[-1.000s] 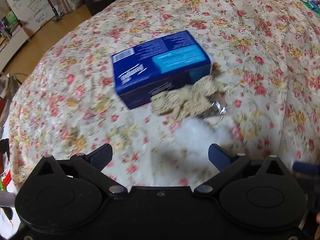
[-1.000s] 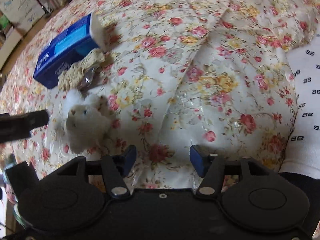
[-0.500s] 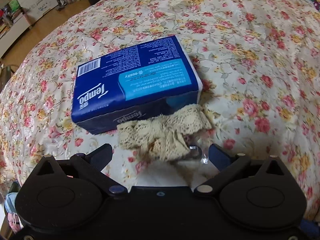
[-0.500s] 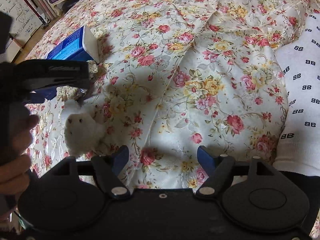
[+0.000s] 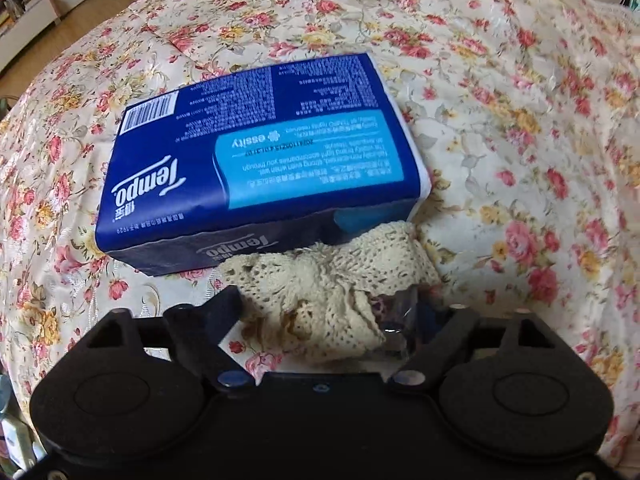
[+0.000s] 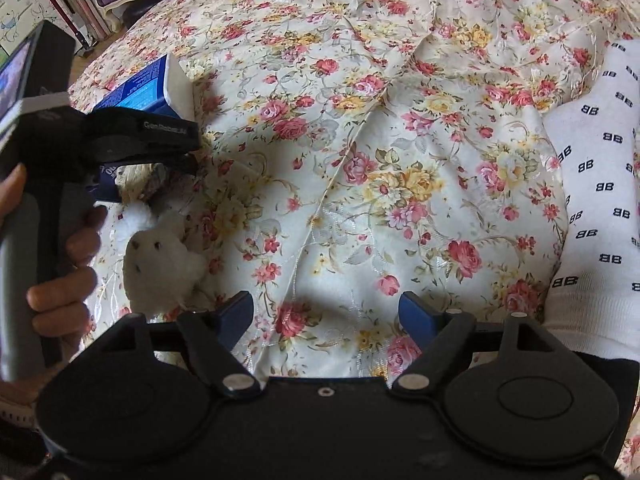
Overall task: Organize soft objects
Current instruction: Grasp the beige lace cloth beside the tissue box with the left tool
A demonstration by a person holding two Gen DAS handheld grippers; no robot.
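A cream lace cloth (image 5: 332,292) with a clear plastic bit lies bunched against the blue Tempo tissue pack (image 5: 260,160) on the floral bedspread (image 5: 520,160). My left gripper (image 5: 328,316) is open, with its fingers on either side of the lace cloth. In the right wrist view the left gripper (image 6: 188,160) comes in from the left over the lace (image 6: 136,176) and tissue pack (image 6: 156,84). A small white plush animal (image 6: 160,264) lies just below it. My right gripper (image 6: 328,312) is open and empty above bare bedspread, right of the plush.
A white pillow with black BB logos (image 6: 600,200) lies at the right edge of the bed. Wooden floor and shelves (image 5: 40,12) show beyond the bed's far left side. The bedspread is creased in the middle (image 6: 360,120).
My left gripper has moved forward and down, so the lace cloth now sits between its fingers. The right gripper has shifted slightly; the plush has not moved.
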